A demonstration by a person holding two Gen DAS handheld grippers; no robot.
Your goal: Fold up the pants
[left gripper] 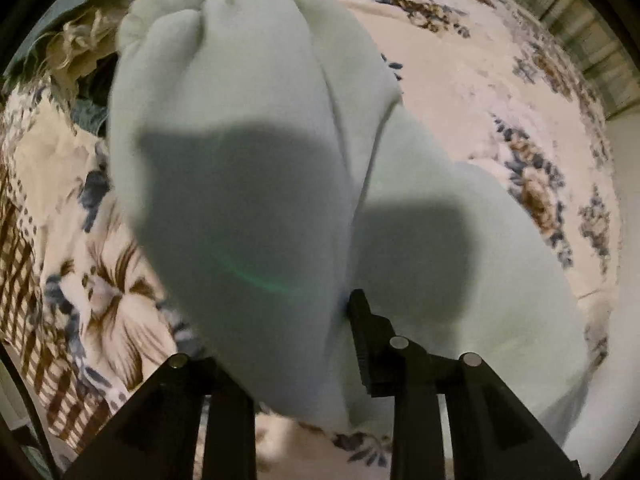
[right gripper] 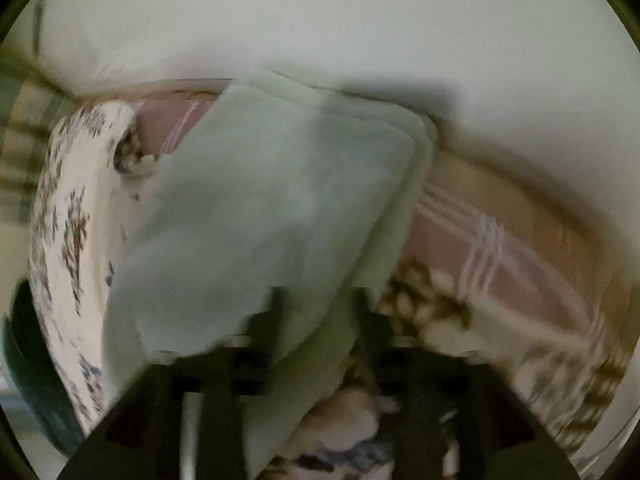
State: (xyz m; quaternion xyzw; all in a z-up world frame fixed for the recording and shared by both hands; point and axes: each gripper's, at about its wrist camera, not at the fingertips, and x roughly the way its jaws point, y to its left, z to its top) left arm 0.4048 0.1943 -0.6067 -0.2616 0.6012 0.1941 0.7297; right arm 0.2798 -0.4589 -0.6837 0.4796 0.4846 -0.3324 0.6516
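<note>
Your left tongs (left gripper: 280, 344) stand narrow with a fold of the pale green pants (left gripper: 240, 160) between them — the left finger is hidden by cloth, so whether they pinch it you cannot tell. Your right tongs (right gripper: 316, 312) stand apart, cloth lying loose between them. The pants lie on the floral bedspread (left gripper: 460, 92), reaching the bed's edge by the wall (right gripper: 320, 20) — that view is blurred.

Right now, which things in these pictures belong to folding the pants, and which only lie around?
For the job:
- pale green pants
- left gripper
- right gripper

Just lying about:
- floral bedspread
- plaid blanket
- heap of dark clothes
</note>
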